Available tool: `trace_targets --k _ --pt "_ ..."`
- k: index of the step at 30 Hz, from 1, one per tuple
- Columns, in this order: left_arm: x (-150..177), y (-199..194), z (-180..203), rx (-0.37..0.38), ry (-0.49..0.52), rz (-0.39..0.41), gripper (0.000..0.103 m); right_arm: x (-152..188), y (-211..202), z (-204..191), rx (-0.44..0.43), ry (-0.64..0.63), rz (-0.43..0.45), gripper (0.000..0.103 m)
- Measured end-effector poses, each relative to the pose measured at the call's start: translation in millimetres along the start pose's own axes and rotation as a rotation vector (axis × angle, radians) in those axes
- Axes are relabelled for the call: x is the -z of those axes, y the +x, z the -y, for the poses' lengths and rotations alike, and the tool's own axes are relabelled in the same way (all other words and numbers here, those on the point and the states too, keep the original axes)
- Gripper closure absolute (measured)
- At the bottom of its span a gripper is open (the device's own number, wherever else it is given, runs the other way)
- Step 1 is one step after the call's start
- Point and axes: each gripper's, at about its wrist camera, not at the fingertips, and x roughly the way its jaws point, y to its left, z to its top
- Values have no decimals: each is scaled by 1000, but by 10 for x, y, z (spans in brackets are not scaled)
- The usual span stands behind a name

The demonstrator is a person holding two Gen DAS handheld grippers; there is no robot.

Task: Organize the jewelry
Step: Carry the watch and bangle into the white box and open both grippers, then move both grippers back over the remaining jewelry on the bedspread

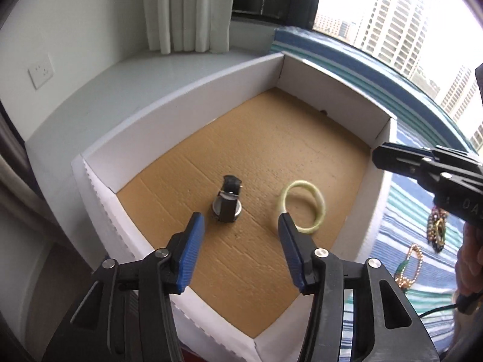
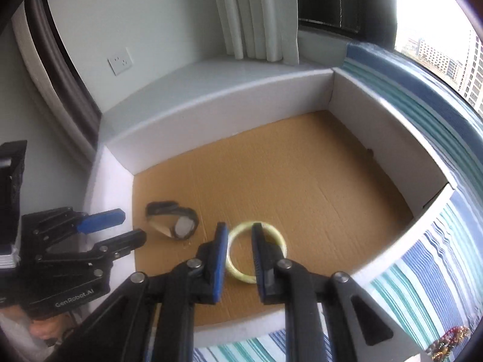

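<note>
Two pieces are already lying in the box: a watch and a pale bangle, side by side near its front wall. You're hovering the left gripper released, the right gripper barely parted, both empty. Two beaded pieces are still waiting on the striped cloth beyond the box's right wall.
</note>
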Motion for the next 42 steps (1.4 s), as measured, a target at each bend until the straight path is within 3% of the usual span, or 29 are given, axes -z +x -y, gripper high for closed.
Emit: trace_targets --k 2,5,10,15,18,25,31,37,42 --pt "35 -211 142 49 28 47 35 46 -452 29 2 9 75 79" --pt "182 -429 422 136 83 78 31 255 -1156 111 61 21 185 67" --pt "563 -438 1023 269 210 32 22 885 -1893 250 180 66 268 66" --pt "1198 -170 1544 296 343 -83 22 1840 -1958 357 322 157 233 66" --pt "1537 -64 1727 291 380 -139 22 2428 -1804 425 359 259 188 66" --pt "1921 66 1916 258 408 -152 22 3416 -1631 474 388 402 85 66" --pt "2034 129 1999 208 439 -147 22 3624 -1569 437 408 406 101 66" --pt "2038 186 1963 188 431 -149 17 3512 -1525 347 391 375 120 66" --pt "2076 298 1950 173 433 -197 17 3476 -1475 350 393 375 109 66"
